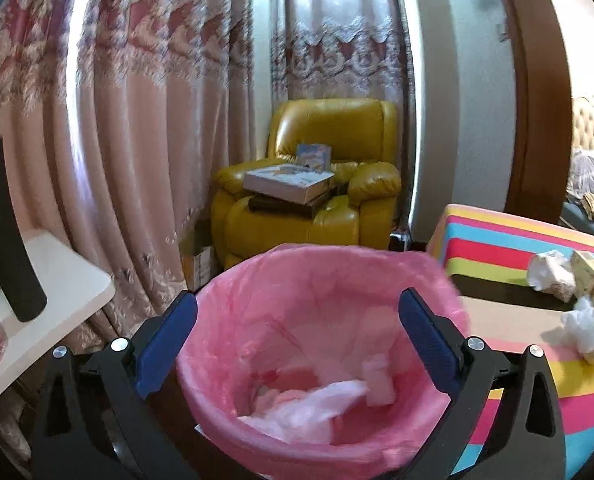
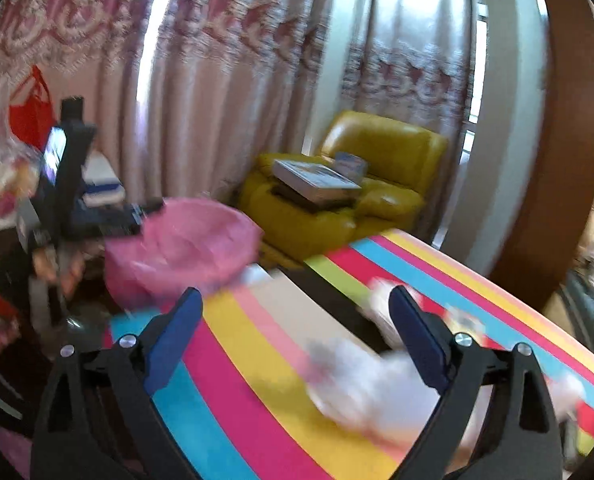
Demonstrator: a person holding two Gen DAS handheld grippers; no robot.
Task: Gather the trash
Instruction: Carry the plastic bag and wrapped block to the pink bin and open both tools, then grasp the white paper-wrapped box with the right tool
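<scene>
A bin with a pink liner (image 1: 321,360) sits right in front of my left gripper (image 1: 297,344), which is open and empty above its mouth; white and pink scraps (image 1: 313,404) lie inside. Crumpled white tissues (image 1: 585,328) and another tissue wad (image 1: 549,270) lie on the striped table (image 1: 509,240) to the right. In the right wrist view my right gripper (image 2: 297,340) is open and empty over the striped table (image 2: 257,360), with a blurred white tissue (image 2: 361,384) between its fingers' reach. The pink bin (image 2: 189,248) stands at the table's left end.
A small yellowish carton (image 1: 591,276) stands on the table by the tissues. A yellow armchair (image 1: 309,184) with boxes stands behind the bin. A white side table (image 1: 57,288) is on the left. Curtains hang behind.
</scene>
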